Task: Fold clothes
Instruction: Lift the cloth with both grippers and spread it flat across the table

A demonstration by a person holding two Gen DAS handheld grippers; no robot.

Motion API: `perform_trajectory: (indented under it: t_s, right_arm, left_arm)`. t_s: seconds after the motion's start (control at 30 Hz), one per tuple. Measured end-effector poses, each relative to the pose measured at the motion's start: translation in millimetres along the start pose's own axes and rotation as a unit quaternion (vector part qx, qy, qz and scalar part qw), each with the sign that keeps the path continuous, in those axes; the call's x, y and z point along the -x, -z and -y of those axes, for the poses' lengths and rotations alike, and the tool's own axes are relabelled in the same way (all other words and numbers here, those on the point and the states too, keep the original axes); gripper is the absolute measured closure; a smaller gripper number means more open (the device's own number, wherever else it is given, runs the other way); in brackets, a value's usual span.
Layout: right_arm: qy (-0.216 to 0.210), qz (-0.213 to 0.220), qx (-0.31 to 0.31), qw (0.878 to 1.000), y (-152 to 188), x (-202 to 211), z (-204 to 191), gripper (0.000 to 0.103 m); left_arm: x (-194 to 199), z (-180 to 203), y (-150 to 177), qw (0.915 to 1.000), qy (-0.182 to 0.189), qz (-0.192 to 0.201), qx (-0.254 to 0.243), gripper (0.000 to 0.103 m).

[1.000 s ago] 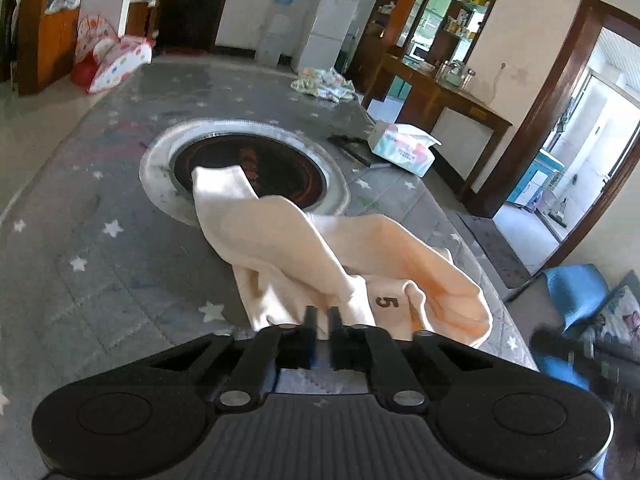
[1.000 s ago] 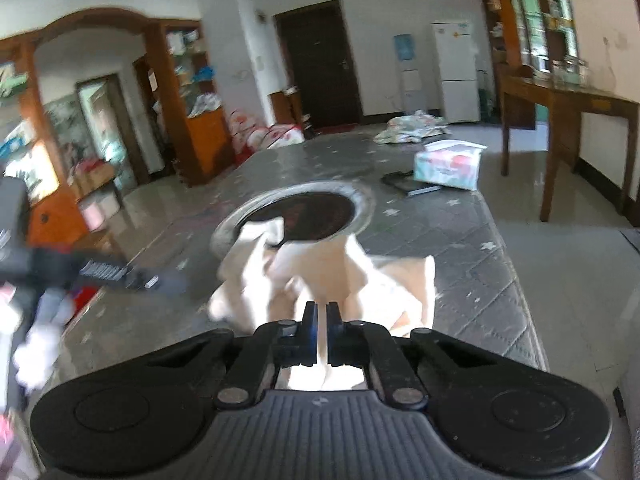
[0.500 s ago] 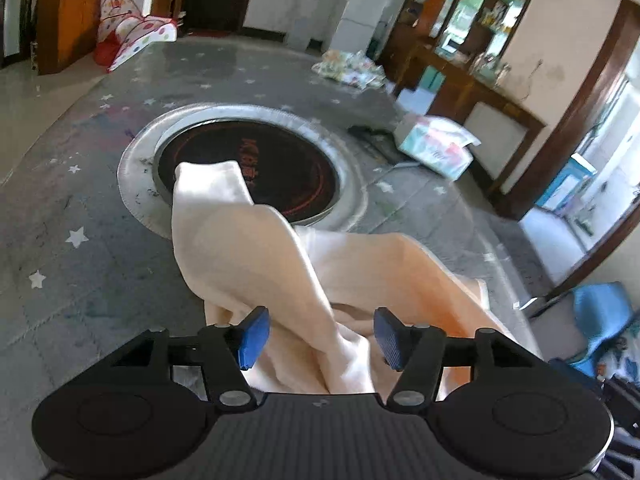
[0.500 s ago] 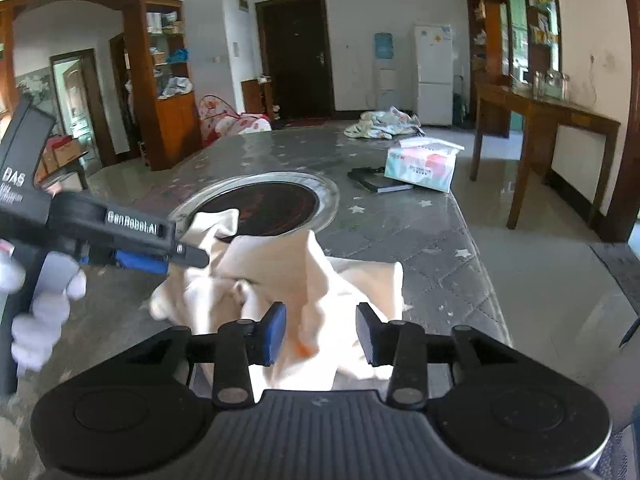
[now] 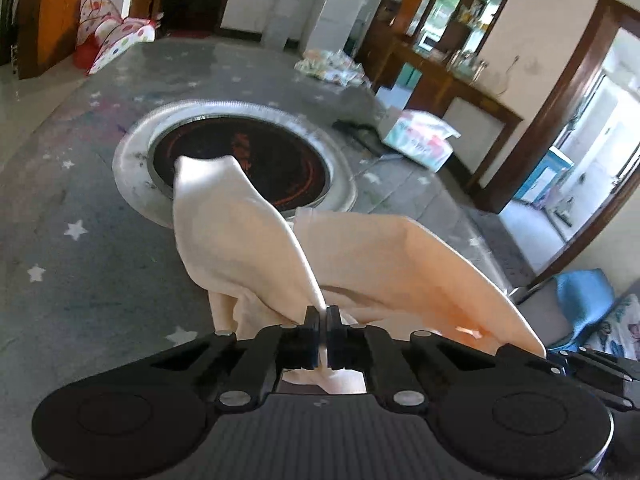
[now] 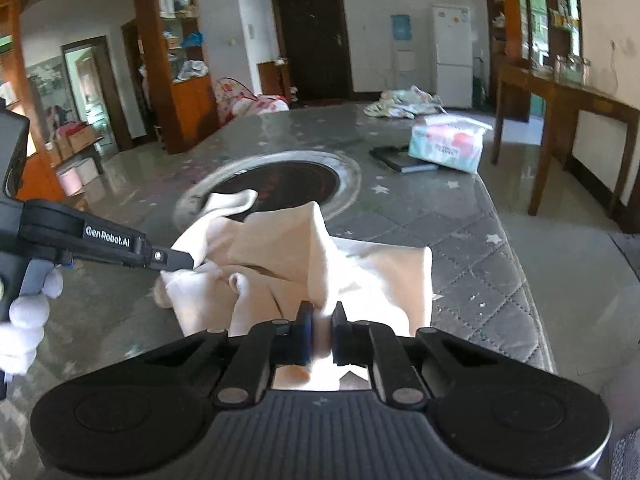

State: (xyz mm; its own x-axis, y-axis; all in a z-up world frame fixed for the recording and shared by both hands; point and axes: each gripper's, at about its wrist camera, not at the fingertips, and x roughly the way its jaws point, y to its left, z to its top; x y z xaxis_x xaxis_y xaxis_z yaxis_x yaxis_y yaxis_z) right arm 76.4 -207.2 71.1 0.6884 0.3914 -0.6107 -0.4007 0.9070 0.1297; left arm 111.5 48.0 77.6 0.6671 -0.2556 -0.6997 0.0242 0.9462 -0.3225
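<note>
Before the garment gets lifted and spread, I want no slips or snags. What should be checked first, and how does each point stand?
1. Left gripper shut on the crumpled peach cotton garment: ok, cloth shows between the fingers.
2. Right gripper shut on the same garment: ok.
3. Each gripper holds a single edge, not a bunch: cannot tell.
4. Garment lying off the round black cooktop with steel rim: not ok, one end lies on it.
5. Blue-and-pink tissue pack and black notebook away from the cloth: ok.
6. Grey star-patterned quilted table cover flat: ok.
</note>
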Motion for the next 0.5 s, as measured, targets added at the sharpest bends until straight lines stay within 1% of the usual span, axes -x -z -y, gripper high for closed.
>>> perform_trajectory:
  t_s: [0.13, 0.27, 0.43, 0.5]
  right_arm:
    - [-0.019, 0.001, 0.01, 1.0, 6.9, 27.7, -5.8, 0.096]
    - [-0.039, -0.009, 0.021, 0.999, 19.4, 51.7, -13.4, 0.096]
    - [-0.066, -0.034, 0.042, 0.996, 41.6, 79.6, -25.3, 0.096]
    - [-0.073, -0.048, 0.054, 0.995, 50.3, 87.0, -31.4, 0.096]
  left_arm:
    - [33.9, -9.0, 9.7, 0.9996, 0.024, 0.016, 0.0, 0.1]
    - [67.6, -20.9, 27.6, 0.999, 0.035, 0.025, -0.008, 0.1]
    - [100.4, -43.7, 58.2, 0.9988, 0.048, 0.012, 0.0, 0.1]
    - [110.3, -53.0, 74.6, 0.999, 0.045, 0.001, 0.0, 0.1]
